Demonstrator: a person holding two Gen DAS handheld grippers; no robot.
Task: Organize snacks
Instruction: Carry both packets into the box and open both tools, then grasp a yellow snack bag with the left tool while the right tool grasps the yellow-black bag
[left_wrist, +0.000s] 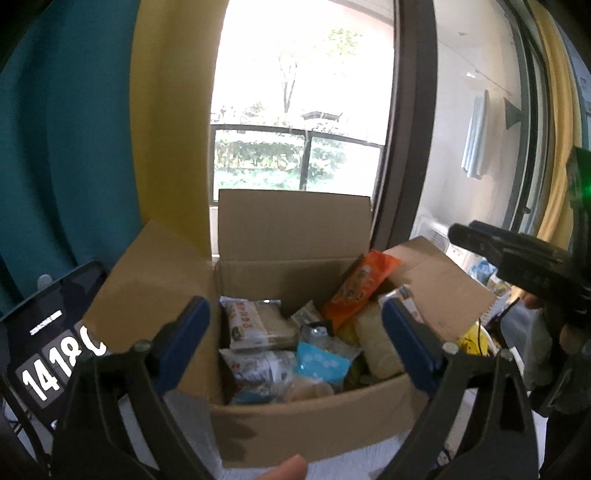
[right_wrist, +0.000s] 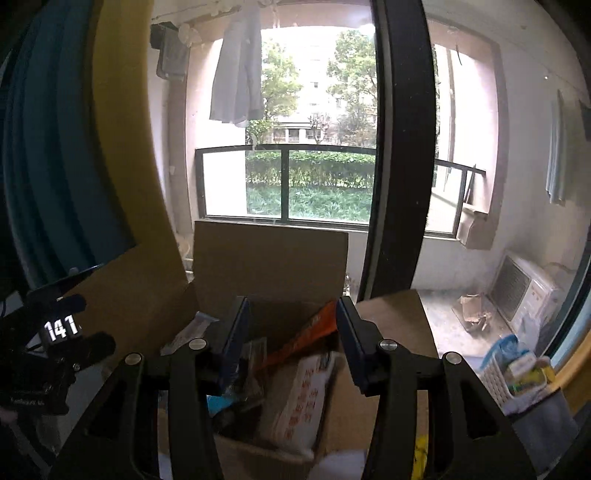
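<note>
hovering tools (left_wrist: 295, 339) (spread) over snack box (left_wrist: 314, 417)

A teal curtain (left_wrist: 62, 155) is hanging at the far left, with a mustard yellow curtain (left_wrist: 170, 129) just beside it on the right. A dark window frame (right_wrist: 402, 147) is standing upright between the panes, and a black balcony railing (right_wrist: 284, 181) is running across beyond the glass. A grey garment (right_wrist: 238, 74) is hanging up outside (a pale blue towel (left_wrist: 476, 136) is hanging further right). A phone (left_wrist: 48, 328) is showing white digits at the near left. A white air-conditioner unit (right_wrist: 524, 291) is sitting on the balcony floor.
</note>
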